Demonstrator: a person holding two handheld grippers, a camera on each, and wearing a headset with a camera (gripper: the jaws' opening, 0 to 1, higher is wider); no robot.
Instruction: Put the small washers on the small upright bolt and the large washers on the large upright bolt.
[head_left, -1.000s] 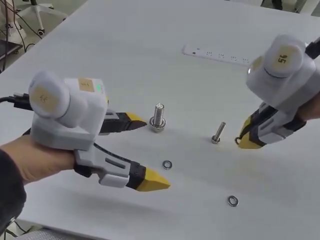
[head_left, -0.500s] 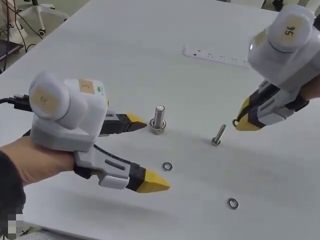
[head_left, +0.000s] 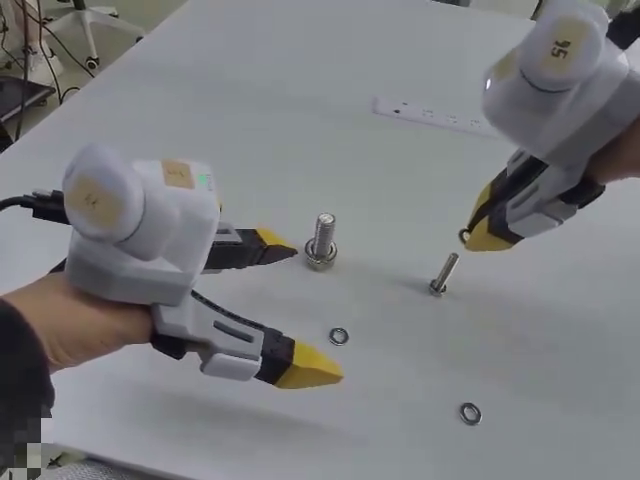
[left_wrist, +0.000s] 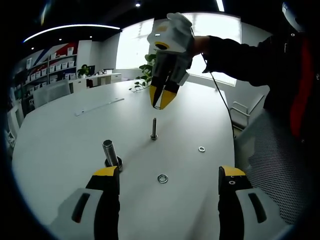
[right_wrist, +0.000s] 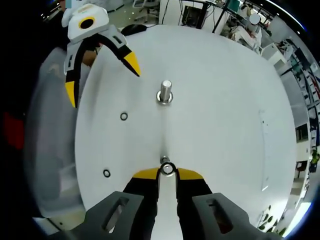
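- R gripper (head_left: 470, 238): fingers clenched on a small washer (right_wrist: 168, 168), held just above the small bolt (head_left: 443, 274).
- L gripper (head_left: 305, 310): fingers spread wide, empty, beside the large bolt (head_left: 321, 240).
- Worktop (head_left: 250, 120): first loose washer (head_left: 339, 336) just ahead of L gripper, second loose washer (head_left: 470, 412) nearer the person.

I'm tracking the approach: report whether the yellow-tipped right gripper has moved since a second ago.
Yes. The right gripper, pinching a small metal washer, has risen in the head view from beside the small upright steel bolt to up-right of its top.
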